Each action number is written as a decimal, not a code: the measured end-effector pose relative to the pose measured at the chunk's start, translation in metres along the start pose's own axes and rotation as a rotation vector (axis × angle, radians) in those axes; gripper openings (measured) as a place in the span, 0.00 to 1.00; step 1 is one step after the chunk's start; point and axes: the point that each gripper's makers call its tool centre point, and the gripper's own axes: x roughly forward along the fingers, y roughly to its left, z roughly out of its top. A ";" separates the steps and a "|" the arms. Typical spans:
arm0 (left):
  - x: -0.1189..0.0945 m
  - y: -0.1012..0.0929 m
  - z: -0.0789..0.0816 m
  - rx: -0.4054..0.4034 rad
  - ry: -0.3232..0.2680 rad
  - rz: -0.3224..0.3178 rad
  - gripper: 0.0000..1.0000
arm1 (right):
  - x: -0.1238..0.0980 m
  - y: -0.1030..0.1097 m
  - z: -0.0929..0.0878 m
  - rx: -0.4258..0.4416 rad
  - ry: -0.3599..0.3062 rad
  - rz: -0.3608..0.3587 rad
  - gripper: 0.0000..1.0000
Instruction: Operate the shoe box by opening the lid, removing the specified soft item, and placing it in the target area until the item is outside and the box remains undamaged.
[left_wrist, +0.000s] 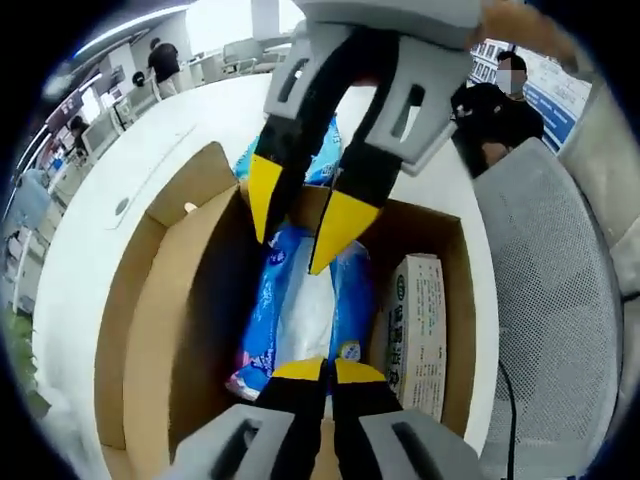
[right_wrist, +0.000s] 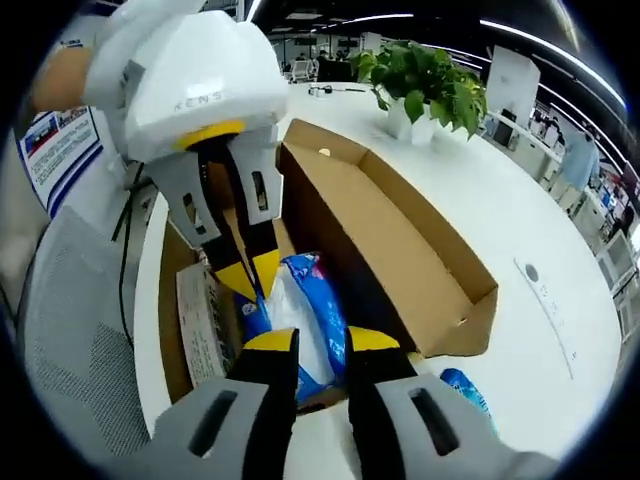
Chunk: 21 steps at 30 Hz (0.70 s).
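the shoe box (left_wrist: 150, 330) sits open on the white table (right_wrist: 560, 230), lid flap folded outward. inside it, between the flap-side wall and a small carton (left_wrist: 418, 335), lies the blue soft pack (left_wrist: 300, 310). the right gripper (left_wrist: 300, 230), jaws spread, straddles its far end; the left gripper (left_wrist: 328, 372), jaws pressed nearly together, hovers at its near end. pinch wrapper only and lift straight up, since the walls crowd both sides.

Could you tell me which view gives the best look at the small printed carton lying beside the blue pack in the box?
The left gripper view: the small carton lies face-up there with its whole printed top in sight, next to the blue pack. In the right gripper view it sits at a slant, partly behind the left gripper.
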 end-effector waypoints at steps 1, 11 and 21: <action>0.000 0.000 0.000 -0.003 -0.002 0.001 0.00 | 0.003 0.000 -0.001 -0.012 0.010 -0.006 0.12; -0.008 0.002 0.002 -0.018 -0.039 0.022 0.00 | 0.009 -0.002 -0.002 -0.009 0.025 -0.013 0.00; -0.025 0.001 0.009 -0.005 -0.060 0.048 0.00 | -0.003 0.001 0.010 -0.036 -0.015 -0.021 0.00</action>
